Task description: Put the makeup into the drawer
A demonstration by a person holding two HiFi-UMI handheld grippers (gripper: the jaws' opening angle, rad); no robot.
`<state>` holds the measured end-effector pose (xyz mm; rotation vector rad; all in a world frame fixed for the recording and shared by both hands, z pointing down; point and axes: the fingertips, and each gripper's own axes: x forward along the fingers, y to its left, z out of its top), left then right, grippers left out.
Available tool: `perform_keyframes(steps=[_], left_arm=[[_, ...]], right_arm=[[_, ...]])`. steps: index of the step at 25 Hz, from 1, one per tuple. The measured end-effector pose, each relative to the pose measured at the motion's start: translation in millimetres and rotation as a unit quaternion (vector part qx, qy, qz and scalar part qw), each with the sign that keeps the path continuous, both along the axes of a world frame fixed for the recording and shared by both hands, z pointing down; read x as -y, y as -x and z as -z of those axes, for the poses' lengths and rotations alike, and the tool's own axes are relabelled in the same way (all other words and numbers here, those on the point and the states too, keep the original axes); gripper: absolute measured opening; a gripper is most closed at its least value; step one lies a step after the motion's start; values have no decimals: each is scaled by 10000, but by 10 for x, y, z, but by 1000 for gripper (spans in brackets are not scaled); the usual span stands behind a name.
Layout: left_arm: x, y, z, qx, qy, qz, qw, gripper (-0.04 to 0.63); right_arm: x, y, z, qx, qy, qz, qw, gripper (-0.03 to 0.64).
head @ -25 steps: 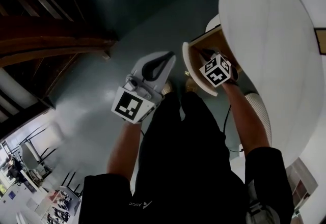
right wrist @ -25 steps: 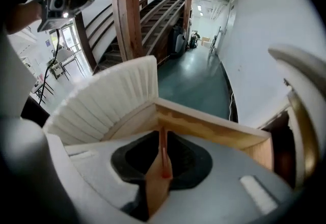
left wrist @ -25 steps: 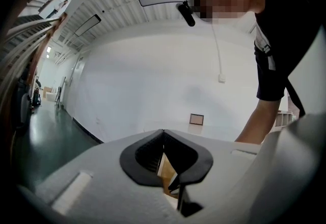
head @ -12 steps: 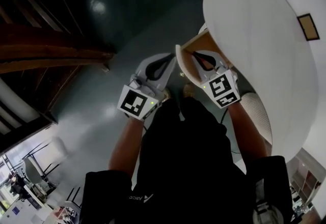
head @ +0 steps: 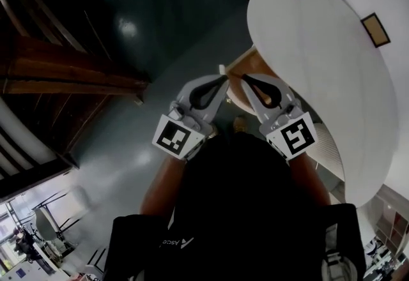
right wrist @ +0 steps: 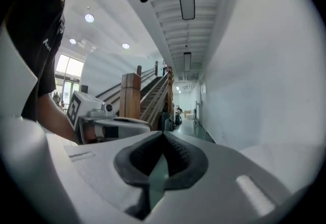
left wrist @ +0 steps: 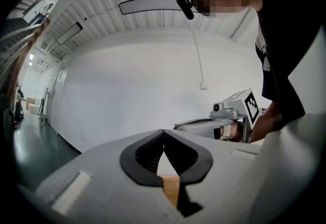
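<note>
Wooden drawer point(head: 248, 62) juts from under the white table point(head: 319, 50). Your left gripper point(head: 222, 78) and right gripper point(head: 245, 78), both closed on nothing, point at its front, the right nearer. No makeup shows in any view.

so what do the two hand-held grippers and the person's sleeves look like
The left hand-held gripper and right hand-held gripper each have a light grey plastic shell, black ribbed pads and a white cube of black square markers. The person wears a black short-sleeved top.
</note>
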<state>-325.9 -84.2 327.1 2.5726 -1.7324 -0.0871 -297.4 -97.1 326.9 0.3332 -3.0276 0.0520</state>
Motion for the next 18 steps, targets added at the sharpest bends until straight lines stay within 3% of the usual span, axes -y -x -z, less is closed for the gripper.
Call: perform_keyframes(steps=[5, 18], left_arm=[[-84, -97, 225, -65, -147, -131, 9998, 11], [-127, -143, 352, 43, -214, -203, 9996, 11]], right_arm=[[-160, -130, 270, 582, 26, 79, 9983, 3], [-240, -227, 369, 747, -103, 10, 9972, 3]])
